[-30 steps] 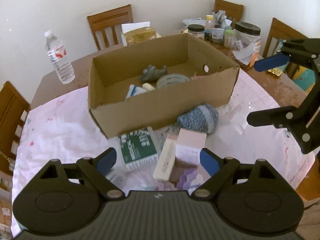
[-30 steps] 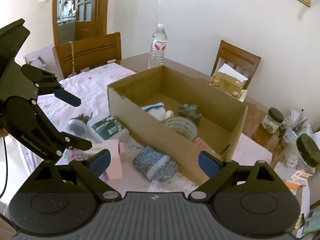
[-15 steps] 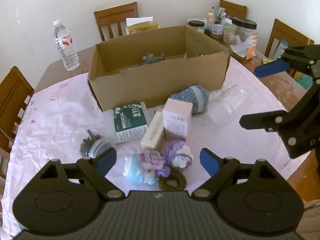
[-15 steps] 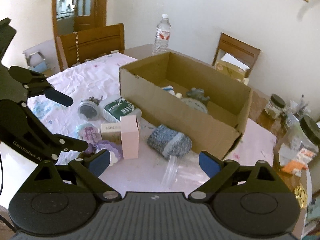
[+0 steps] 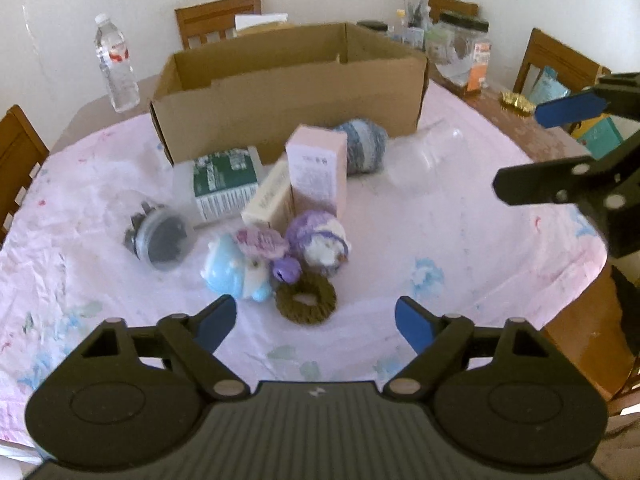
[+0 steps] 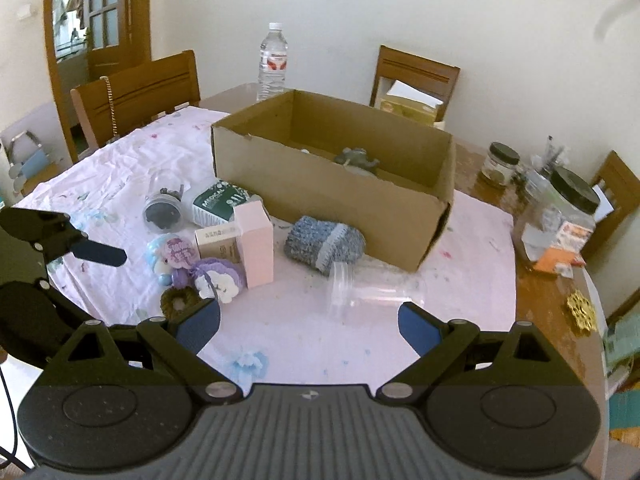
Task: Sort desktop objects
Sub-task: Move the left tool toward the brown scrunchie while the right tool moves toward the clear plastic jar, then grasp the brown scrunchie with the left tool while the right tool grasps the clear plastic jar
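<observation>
I hold both hand-held grippers above the near edge of the tabletop, both spread wide and carrying nothing: the left hand-held gripper faces the cluster of loose things, the right hand-held gripper faces the bare cloth in front of the cup.

The box sits toward the far edge, and the things left to sort lie between it and me: the ring nearest, then the blue toy, the purple toy, the pink carton, the yarn, the pack and the jar.

To do this step well, I judge the ring is the easy first pick for the left hand-held gripper. I should come down straight over it, fingers either side of its rim, and close gently since it looks soft. It touches the blue toy's bell, so I should lift straight up rather than drag.

The left view shows the ring whole and apart from the purple toy; in the right view my own finger partly hides it. The right view shows into the box, where a grey figure lies, perhaps with more beneath it; the left view shows only the box's outer wall.
</observation>
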Action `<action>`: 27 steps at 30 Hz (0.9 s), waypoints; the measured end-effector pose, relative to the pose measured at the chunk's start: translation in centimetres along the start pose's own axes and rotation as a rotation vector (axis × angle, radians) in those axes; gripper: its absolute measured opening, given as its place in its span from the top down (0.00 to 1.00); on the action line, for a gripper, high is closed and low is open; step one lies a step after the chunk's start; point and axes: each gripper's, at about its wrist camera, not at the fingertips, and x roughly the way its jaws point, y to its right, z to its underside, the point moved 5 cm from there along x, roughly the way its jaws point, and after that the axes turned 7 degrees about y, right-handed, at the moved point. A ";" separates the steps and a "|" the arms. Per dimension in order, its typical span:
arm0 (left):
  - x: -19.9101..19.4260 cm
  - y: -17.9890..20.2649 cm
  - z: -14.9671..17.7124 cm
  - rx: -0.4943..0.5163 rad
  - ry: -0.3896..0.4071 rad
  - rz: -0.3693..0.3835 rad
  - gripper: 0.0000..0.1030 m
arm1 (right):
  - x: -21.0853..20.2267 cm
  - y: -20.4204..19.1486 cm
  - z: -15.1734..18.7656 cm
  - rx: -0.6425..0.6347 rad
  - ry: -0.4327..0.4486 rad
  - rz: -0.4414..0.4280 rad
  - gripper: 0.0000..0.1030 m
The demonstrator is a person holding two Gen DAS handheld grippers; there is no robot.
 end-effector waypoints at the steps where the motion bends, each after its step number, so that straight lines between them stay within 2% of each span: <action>1: 0.2 0.1 0.2 -0.001 -0.006 0.001 0.28 | 0.0 0.0 0.3 0.006 -0.005 0.002 0.04; 3: 0.9 0.1 0.6 -0.007 -0.020 -0.005 0.29 | 0.1 0.0 0.7 0.012 -0.015 -0.003 0.04; 6: 1.8 -0.1 1.0 -0.048 -0.043 -0.008 0.43 | 1.0 0.2 1.4 0.018 -0.046 -0.001 0.04; 7: 2.1 -0.1 1.2 -0.059 -0.049 -0.007 0.45 | 1.2 0.2 1.5 0.021 -0.053 -0.004 0.04; 11: 3.2 -0.3 1.7 -0.089 -0.069 -0.026 0.46 | 1.7 0.6 2.0 0.022 -0.069 -0.007 0.04; 27: 4.4 -0.6 0.4 -0.111 -0.044 -0.044 0.51 | 4.4 2.8 2.2 0.039 -0.107 -0.021 0.04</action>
